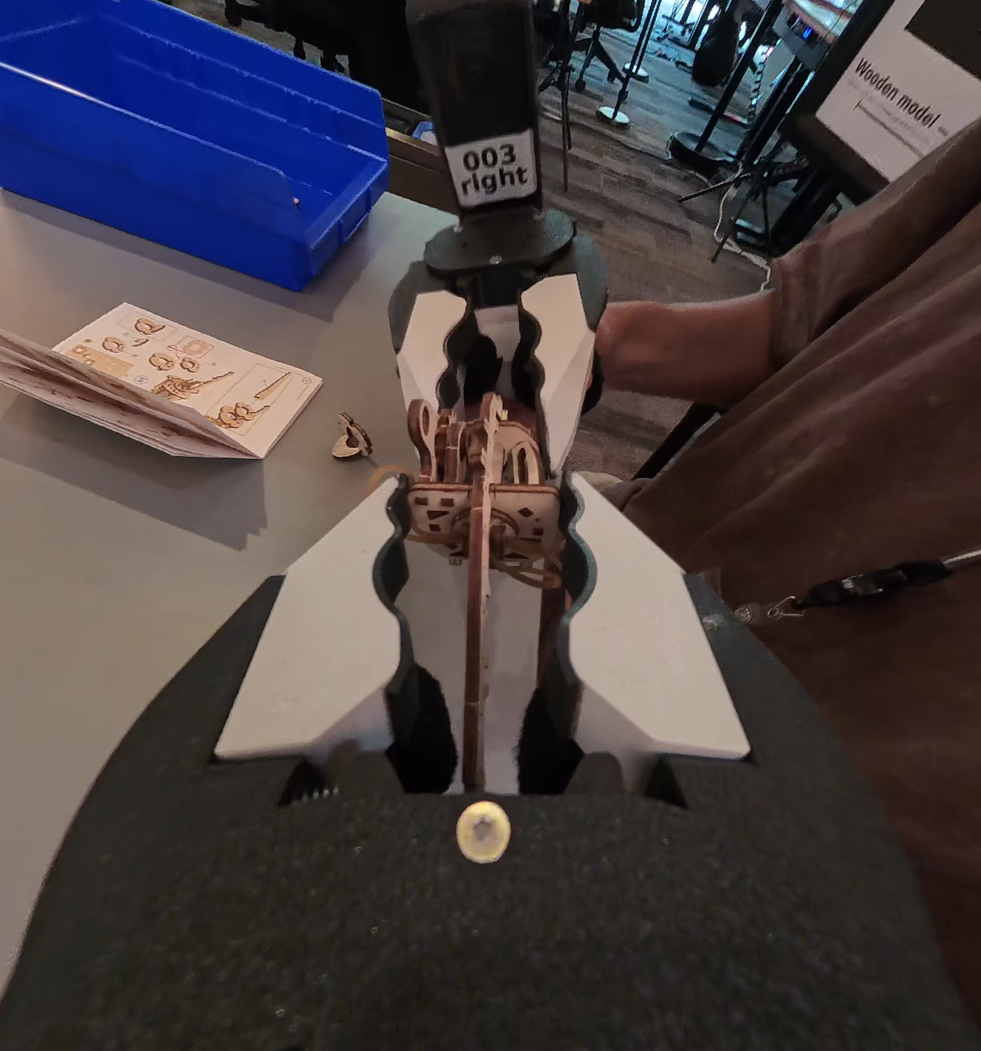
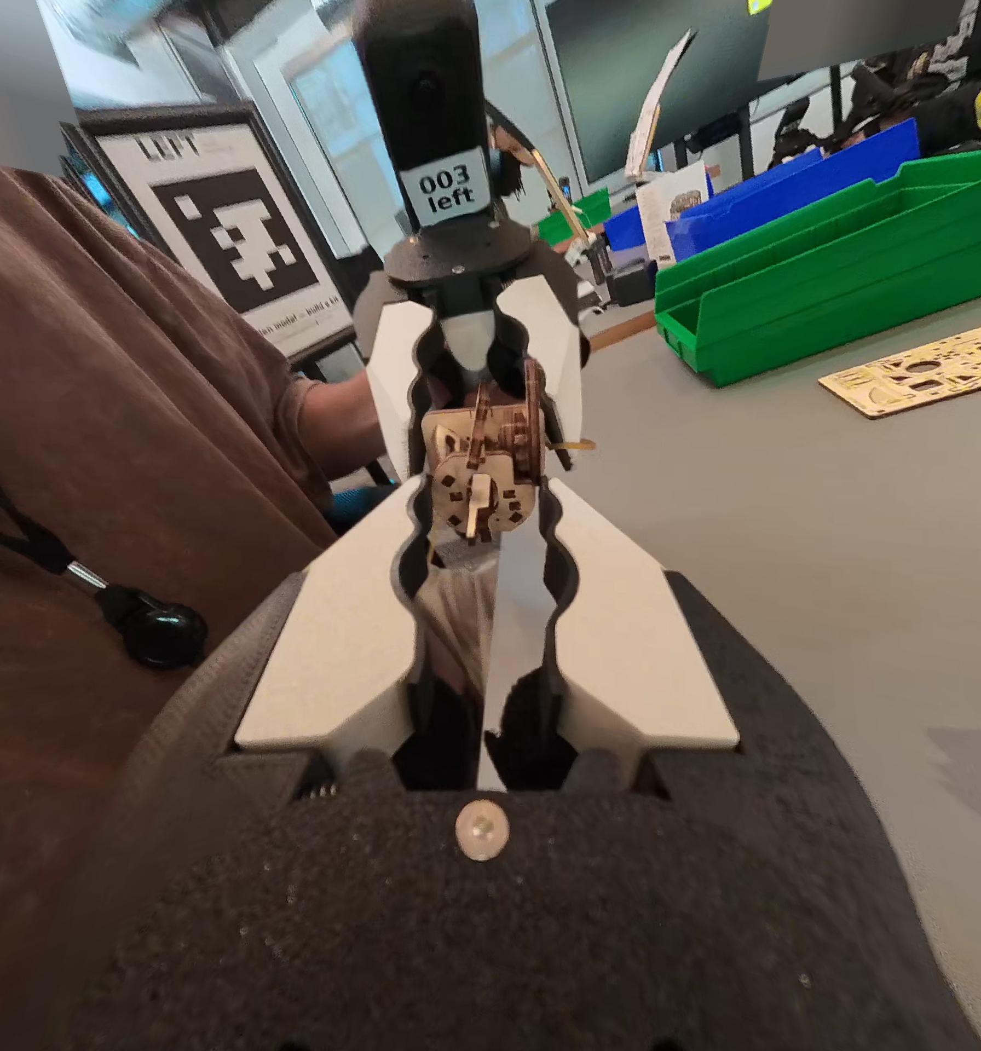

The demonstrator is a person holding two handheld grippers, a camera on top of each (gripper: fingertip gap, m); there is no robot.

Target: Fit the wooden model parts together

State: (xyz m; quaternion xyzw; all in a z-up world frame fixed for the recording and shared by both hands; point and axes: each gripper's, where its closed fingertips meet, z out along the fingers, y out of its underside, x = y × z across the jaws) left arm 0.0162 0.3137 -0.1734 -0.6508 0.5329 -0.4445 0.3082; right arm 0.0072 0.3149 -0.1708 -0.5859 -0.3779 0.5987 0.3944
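A partly built wooden model [image 1: 525, 503] of pale laser-cut plates and darker gear-like parts is held in the air between both grippers, which face each other. My left gripper [image 1: 482, 486] is shut on the model's flat base plate. A thin wooden slat [image 1: 475, 654] runs edge-on back between its fingers. My right gripper [image 1: 488, 441] comes from the far side and is shut on the model's other end. In the right wrist view, my right gripper [image 2: 485, 489] clamps a plate of the model [image 2: 454, 483], and the left gripper [image 2: 482, 449] holds it from beyond.
On the grey table lie a small loose wooden piece [image 1: 352, 438], an open instruction booklet [image 1: 192, 387] and a blue bin [image 1: 164, 142]. A green bin [image 2: 846, 273] and a cut-out wooden sheet [image 2: 932, 369] lie to the right. A person's brown shirt [image 1: 846, 398] is close by. The tips of both grippers are at nearly the same place.
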